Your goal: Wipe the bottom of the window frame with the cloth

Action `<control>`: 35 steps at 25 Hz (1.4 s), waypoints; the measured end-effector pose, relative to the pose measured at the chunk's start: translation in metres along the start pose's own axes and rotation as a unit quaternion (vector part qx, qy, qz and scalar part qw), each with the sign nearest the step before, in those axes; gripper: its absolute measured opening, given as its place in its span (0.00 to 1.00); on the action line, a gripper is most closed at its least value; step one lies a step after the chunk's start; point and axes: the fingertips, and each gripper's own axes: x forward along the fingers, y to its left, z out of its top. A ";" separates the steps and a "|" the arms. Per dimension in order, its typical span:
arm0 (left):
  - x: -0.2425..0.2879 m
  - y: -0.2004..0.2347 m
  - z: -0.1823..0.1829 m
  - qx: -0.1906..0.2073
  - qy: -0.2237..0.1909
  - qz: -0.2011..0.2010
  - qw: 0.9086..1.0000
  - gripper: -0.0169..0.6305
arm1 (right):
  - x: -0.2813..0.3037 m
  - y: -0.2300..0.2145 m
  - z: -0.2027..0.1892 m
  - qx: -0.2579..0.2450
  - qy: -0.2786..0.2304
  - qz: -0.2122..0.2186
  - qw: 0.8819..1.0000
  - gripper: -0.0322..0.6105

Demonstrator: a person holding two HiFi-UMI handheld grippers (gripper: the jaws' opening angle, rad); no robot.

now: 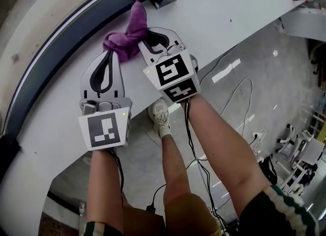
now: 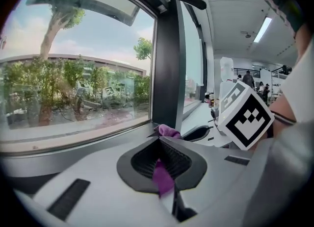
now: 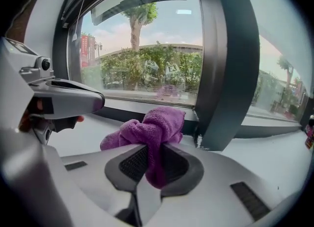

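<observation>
The left gripper (image 1: pixel 109 52) and right gripper (image 1: pixel 152 40) both pinch the soft purple cloth (image 1: pixel 127 35), bunched at upper middle, just beside the long dark window frame (image 1: pixel 71 36).

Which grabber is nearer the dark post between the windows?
The right gripper: the post stands just beyond the purple cloth it pinches. The left gripper, also pinching it, sits farther away.

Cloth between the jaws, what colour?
The cloth is purple; the right gripper view shows it best.
</observation>
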 end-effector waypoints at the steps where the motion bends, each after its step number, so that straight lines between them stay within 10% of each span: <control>1: 0.004 -0.006 0.002 0.002 -0.002 -0.005 1.000 0.04 | -0.003 -0.008 -0.002 0.000 0.000 -0.007 1.000 0.16; 9: 0.023 -0.033 0.001 0.005 -0.001 -0.022 1.000 0.04 | -0.016 -0.048 -0.016 -0.003 0.006 -0.048 0.999 0.16; 35: 0.012 -0.051 -0.033 -0.003 0.030 -0.035 0.999 0.04 | -0.046 0.007 -0.099 -0.087 0.103 0.015 0.991 0.16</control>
